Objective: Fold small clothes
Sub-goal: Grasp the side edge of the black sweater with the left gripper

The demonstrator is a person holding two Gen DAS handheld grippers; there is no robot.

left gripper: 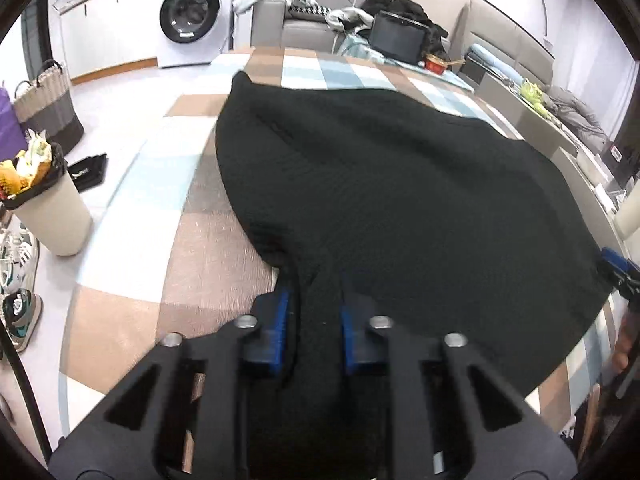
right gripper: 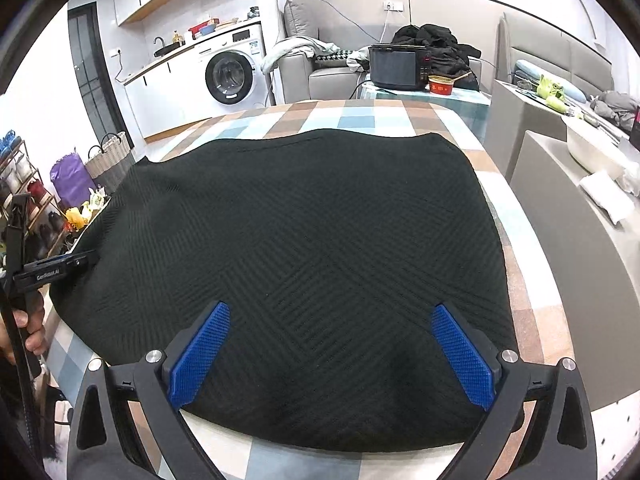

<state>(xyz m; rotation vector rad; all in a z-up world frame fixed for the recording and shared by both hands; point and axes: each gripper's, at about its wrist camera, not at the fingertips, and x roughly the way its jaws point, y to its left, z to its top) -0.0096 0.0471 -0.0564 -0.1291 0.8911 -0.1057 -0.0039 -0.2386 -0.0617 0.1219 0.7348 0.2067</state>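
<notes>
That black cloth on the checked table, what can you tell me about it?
The black garment is a knit with a raised ribbed, zigzag texture. It lies spread nearly flat on the checked tablecloth, covering most of it. The left gripper has its jaws shut on a bunched fold at one edge, pulling creases there. The right gripper hovers over the near edge, jaws wide open, gripping nothing.

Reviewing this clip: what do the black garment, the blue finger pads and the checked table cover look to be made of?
Black garment: looks like a thick matte knit, judging by its raised ribs and chevron lines; the fibre is unclear.
Blue pads on the right gripper: probably rubber or moulded plastic, with a fine diamond-grid texture.
Checked table cover: likely a wipeable plastic or coated cloth, given its slight sheen.
</notes>
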